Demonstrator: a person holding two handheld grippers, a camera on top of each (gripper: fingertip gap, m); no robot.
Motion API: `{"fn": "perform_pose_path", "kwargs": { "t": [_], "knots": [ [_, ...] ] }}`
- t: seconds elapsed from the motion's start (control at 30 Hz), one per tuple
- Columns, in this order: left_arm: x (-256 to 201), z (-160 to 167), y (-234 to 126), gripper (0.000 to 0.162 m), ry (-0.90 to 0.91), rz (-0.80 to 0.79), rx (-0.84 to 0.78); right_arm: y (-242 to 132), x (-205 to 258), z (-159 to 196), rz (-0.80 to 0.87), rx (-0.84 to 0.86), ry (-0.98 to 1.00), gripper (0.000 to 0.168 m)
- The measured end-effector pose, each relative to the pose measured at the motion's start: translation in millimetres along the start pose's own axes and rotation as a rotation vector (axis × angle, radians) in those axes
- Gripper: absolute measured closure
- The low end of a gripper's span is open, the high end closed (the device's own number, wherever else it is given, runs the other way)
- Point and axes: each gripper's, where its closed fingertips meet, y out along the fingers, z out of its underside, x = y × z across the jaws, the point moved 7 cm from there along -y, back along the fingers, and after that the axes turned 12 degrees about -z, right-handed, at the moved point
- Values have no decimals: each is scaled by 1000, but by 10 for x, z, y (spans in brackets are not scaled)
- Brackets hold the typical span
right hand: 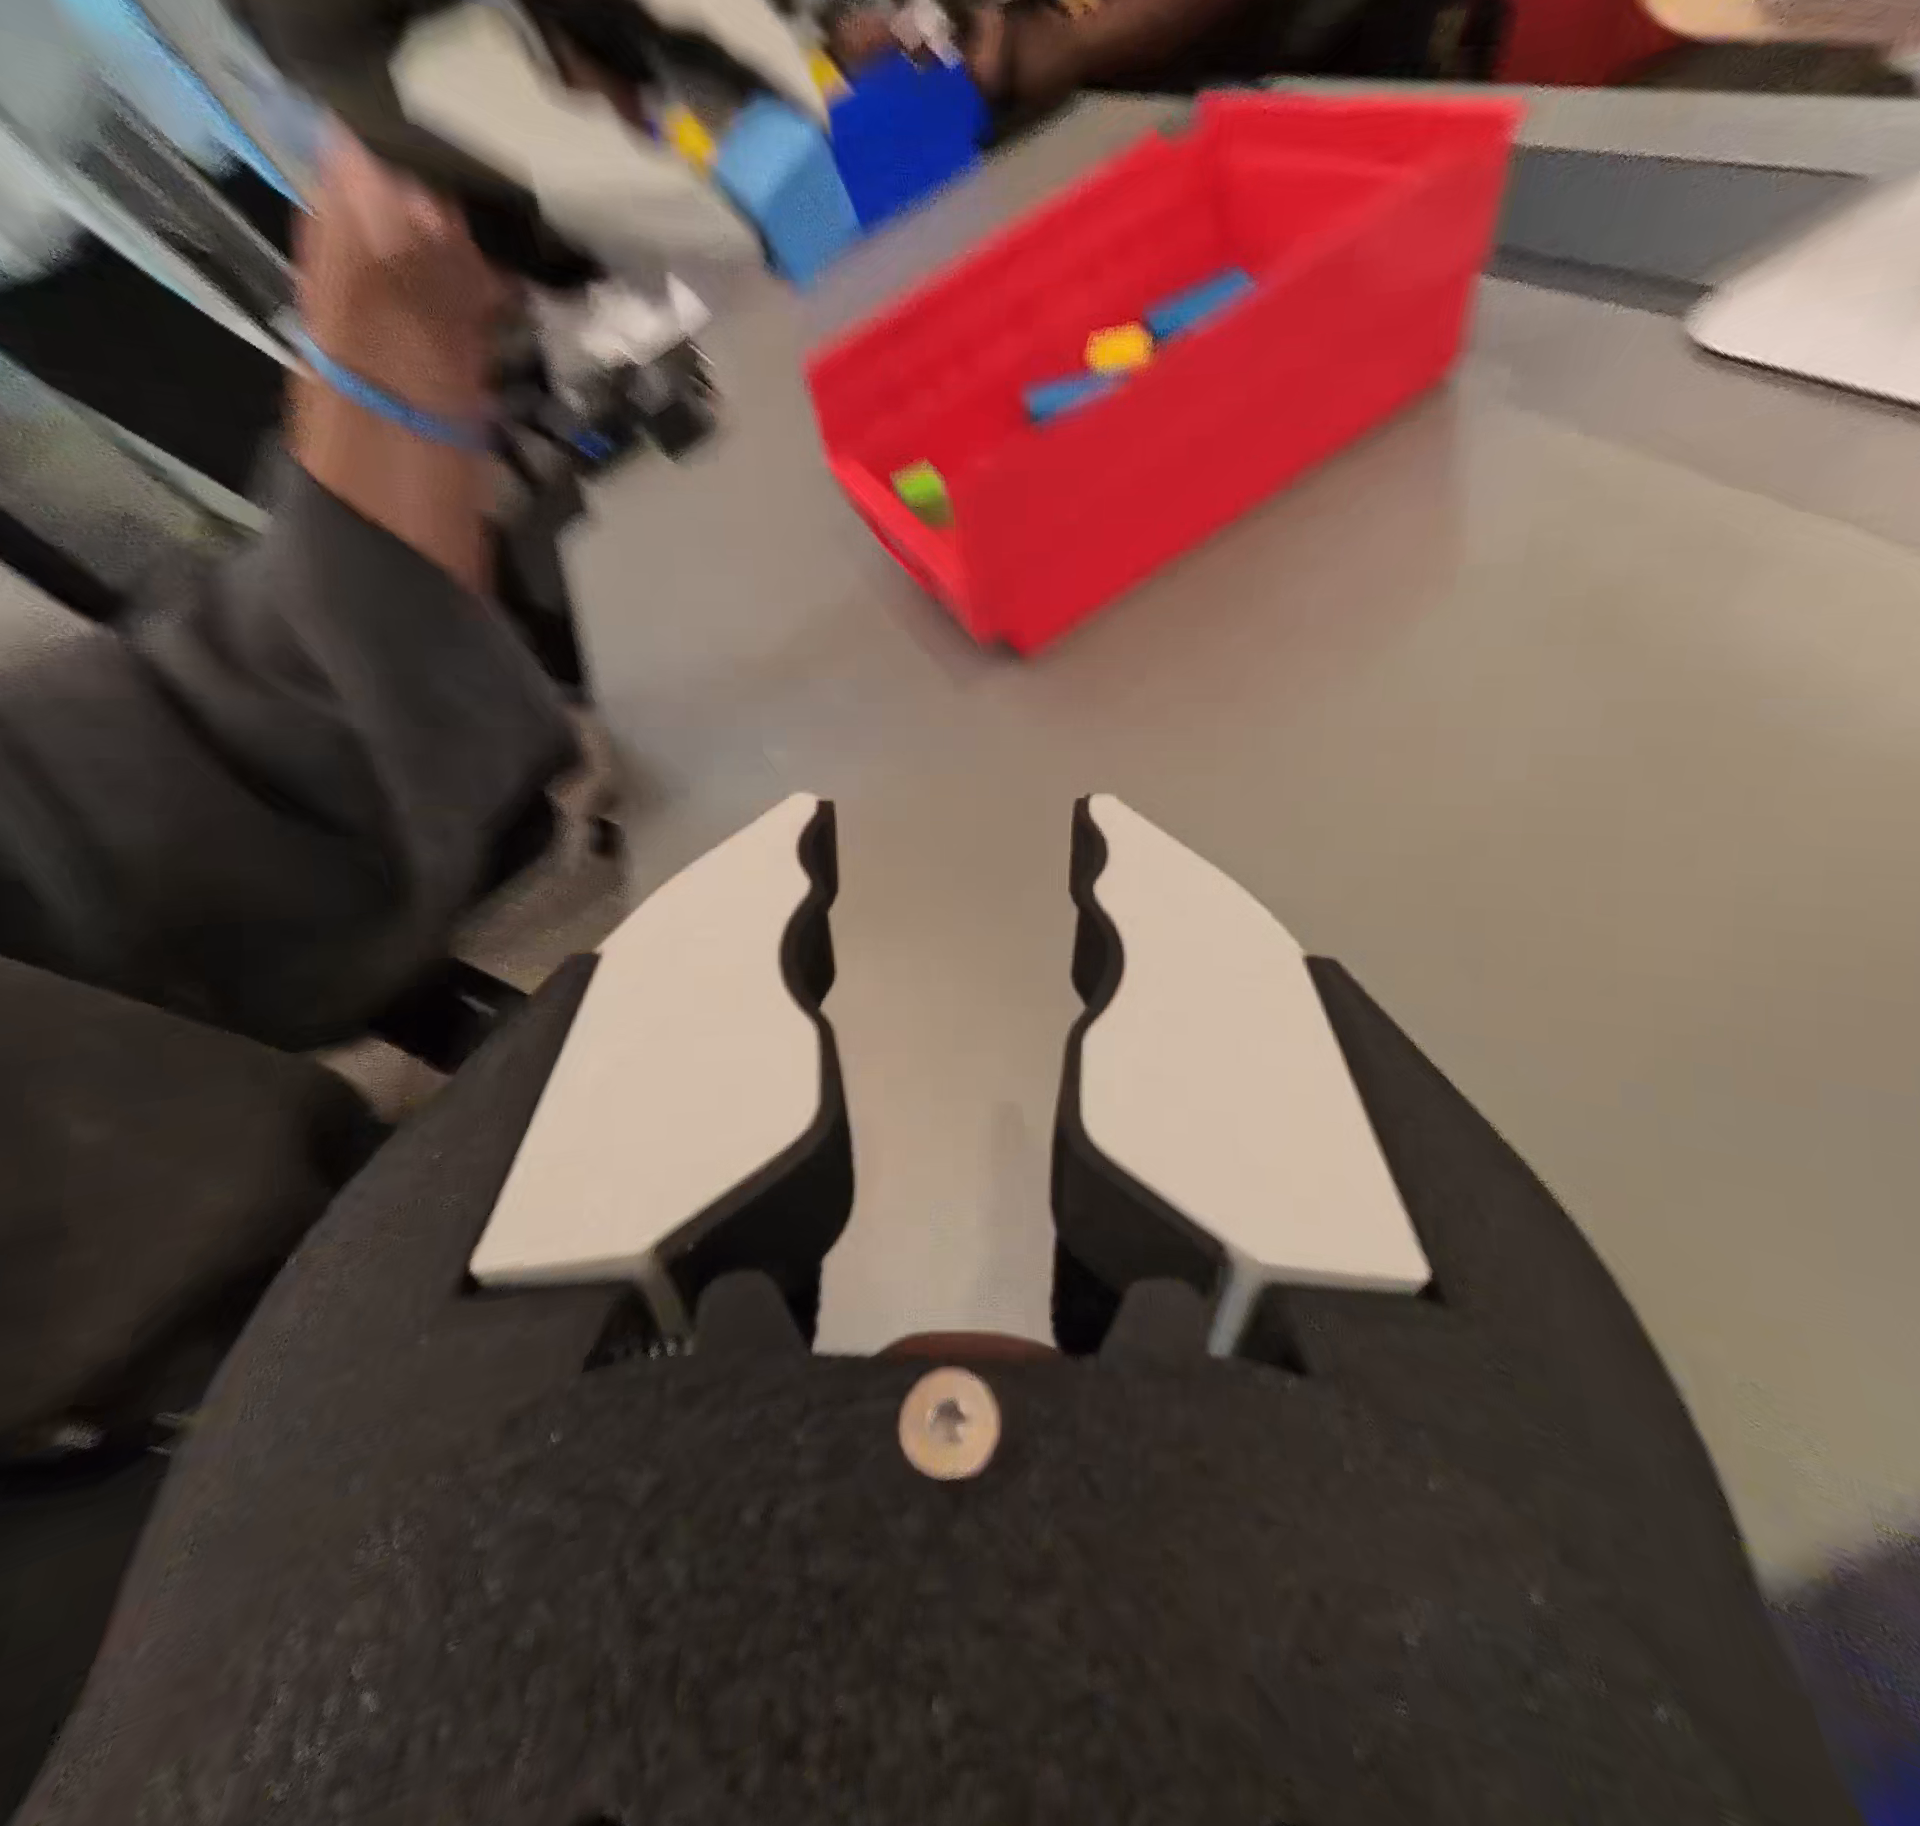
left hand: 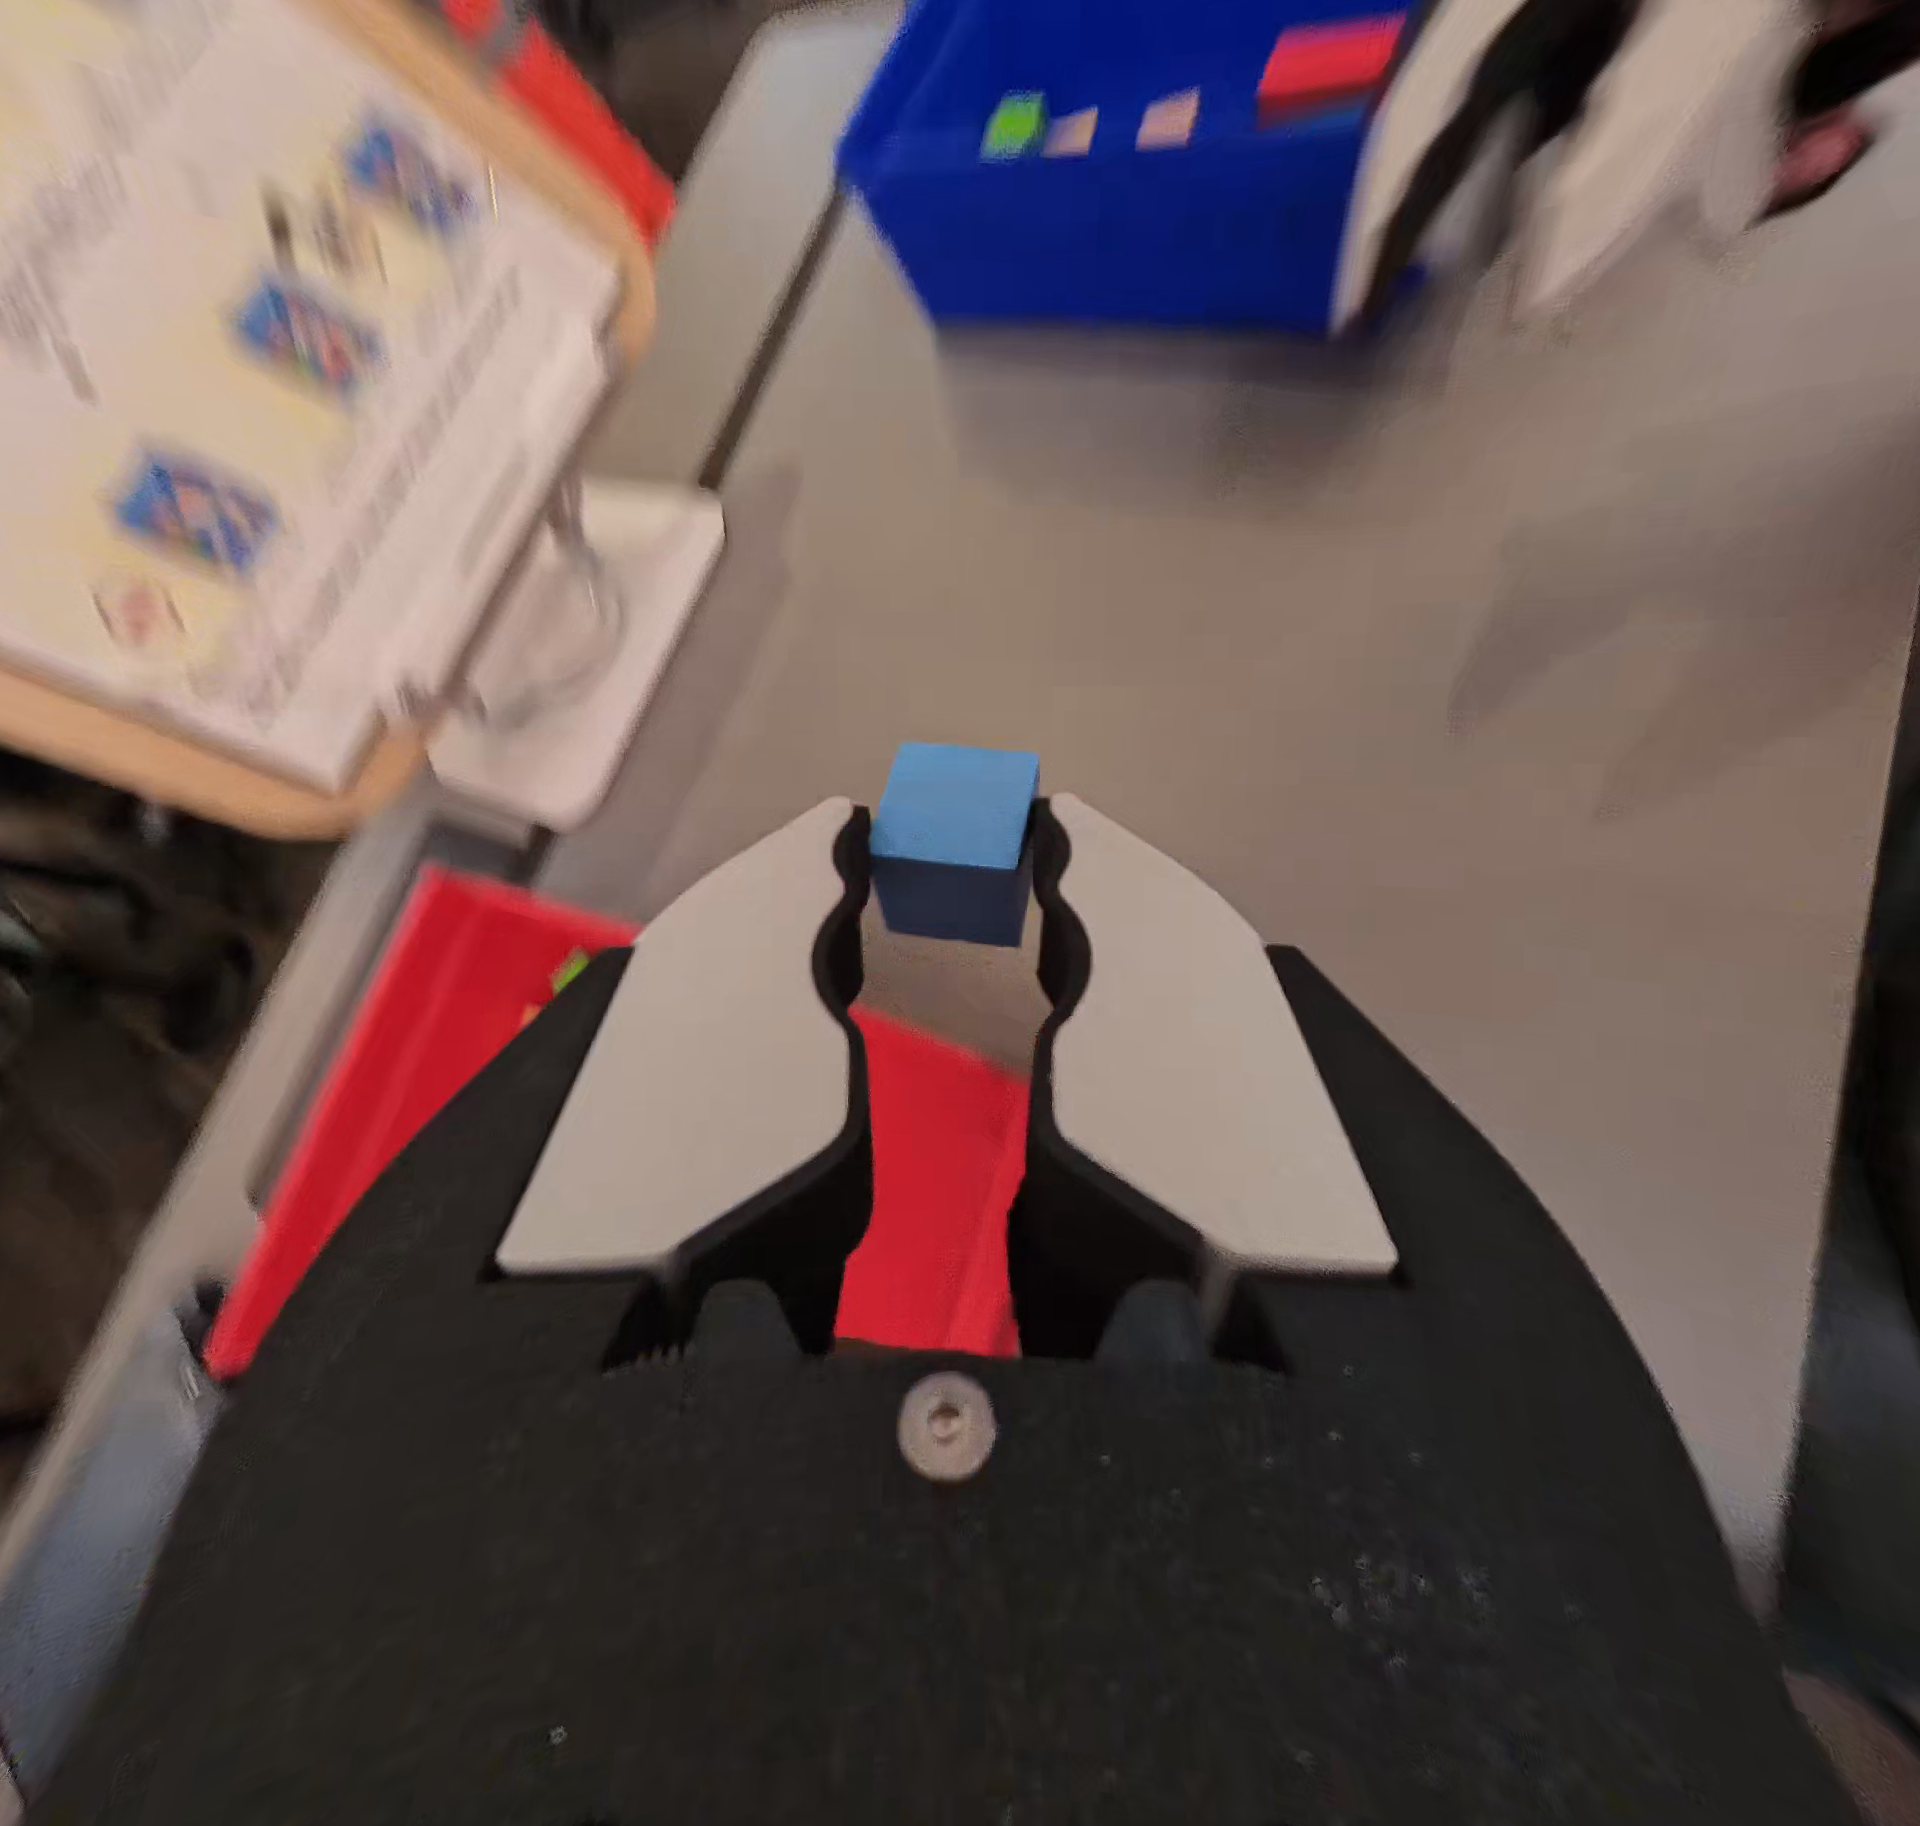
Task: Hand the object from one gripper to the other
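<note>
Pinching blue cube (left hand: pixel 956 841), left claw (left hand: pixel 951 820); surroundings blurred.

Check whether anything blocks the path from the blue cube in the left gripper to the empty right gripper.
Nothing visible does. The left gripper pinches the blue cube at its fingertips above the grey table. The right gripper is open and empty, with bare tabletop ahead.

Grey worktop (right hand: pixel 1351 737) fills the field, matte, evenly lit. Second grey table surface (left hand: pixel 758 218) abuts at 11 o'clock in left wrist view; dark floor (left hand: pixel 94 1049) at 9 o'clock, blurred.
</note>
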Motion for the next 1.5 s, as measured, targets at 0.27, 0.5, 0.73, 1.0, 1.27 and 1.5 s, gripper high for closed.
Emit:
{"fn": "perform_pose_path", "kwargs": {
  "t": [0.27, 0.5, 0.73, 1.0, 1.27, 1.5],
  "knots": [
    [-455, -456, 252, 133, 164, -48, -177, 536, -213, -544, -630, -299, 442, 113],
    [-568, -415, 526, 133, 184, -30, -161, 702, -335, -397, -665, -328, 528, 118],
    [-682, -324, 727, 131, 196, -110, -94, 663, -543, -214, -662, -296, 657, 142],
    [-1075, 674, 558, 108, -301, -106, -28, -63, -547, -424, -395, -233, 463, 142],
    [-1606, 1374, 172, 107, -311, -219, 172, -1940, -1465, -549, 802, 42, 227, 142],
    [-1544, 1295, 133, 110, -363, -200, 120, -2137, -2516, 71, 964, 652, 513, 141]
  ]
}}
